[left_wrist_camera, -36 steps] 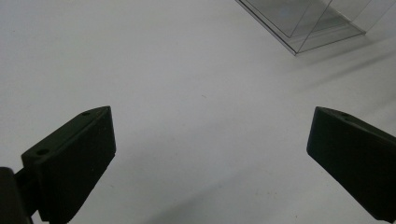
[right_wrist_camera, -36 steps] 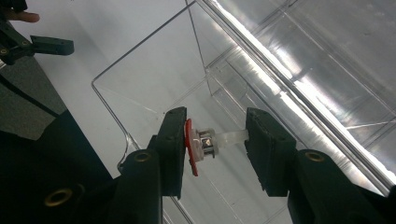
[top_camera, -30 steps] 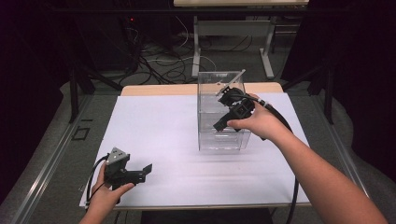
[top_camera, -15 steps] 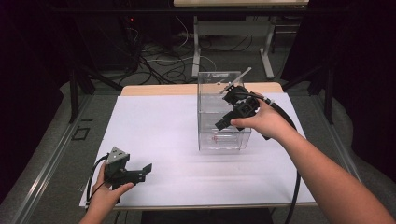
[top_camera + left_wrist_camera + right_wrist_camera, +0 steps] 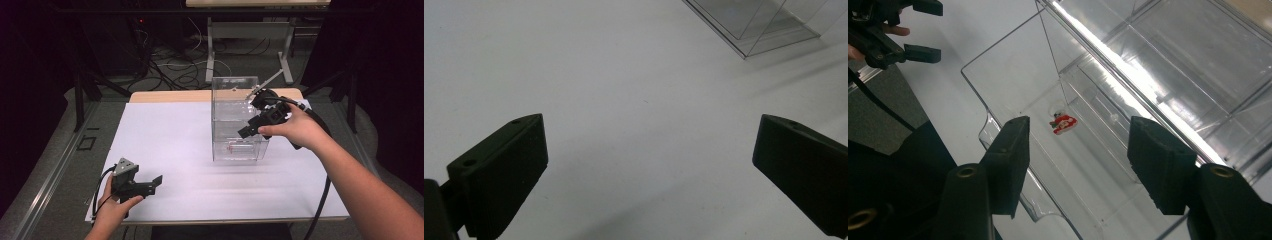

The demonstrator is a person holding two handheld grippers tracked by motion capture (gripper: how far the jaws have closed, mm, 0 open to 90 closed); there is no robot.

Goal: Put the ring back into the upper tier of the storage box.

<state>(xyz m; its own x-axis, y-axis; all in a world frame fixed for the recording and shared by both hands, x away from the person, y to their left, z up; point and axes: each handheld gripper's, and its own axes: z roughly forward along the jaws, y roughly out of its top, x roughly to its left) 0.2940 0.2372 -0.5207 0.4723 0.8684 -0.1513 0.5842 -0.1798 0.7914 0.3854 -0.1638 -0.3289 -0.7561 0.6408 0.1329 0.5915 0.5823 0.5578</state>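
Right gripper (image 5: 248, 132) is hovering at the top of the clear acrylic box (image 5: 235, 120), jaws standing wide apart with nothing between them. In the right gripper view the right gripper (image 5: 1078, 150) is looking down into the box at a small red-and-white item (image 5: 1063, 124) lying on the box floor, roughly centered under the gap. Step in hand, as I judge it: either reaching in for that item or just after letting it go; cannot tell which.

If it is a pick, the next move calls for lowering straight down past the thin box walls without knocking them, then closing on the item.

Item is tiny, mostly red with white bits, maybe a figurine or charm; too small to name more exactly. It is also showing faintly through the front wall near the bottom in the high view (image 5: 234, 148).

Box is standing upright on the white tabletop (image 5: 165, 140), toward the far edge, right of the middle.

Left gripper (image 5: 156, 181) is resting near the near-left corner of the tabletop, jaws wide and empty, well apart from the box.
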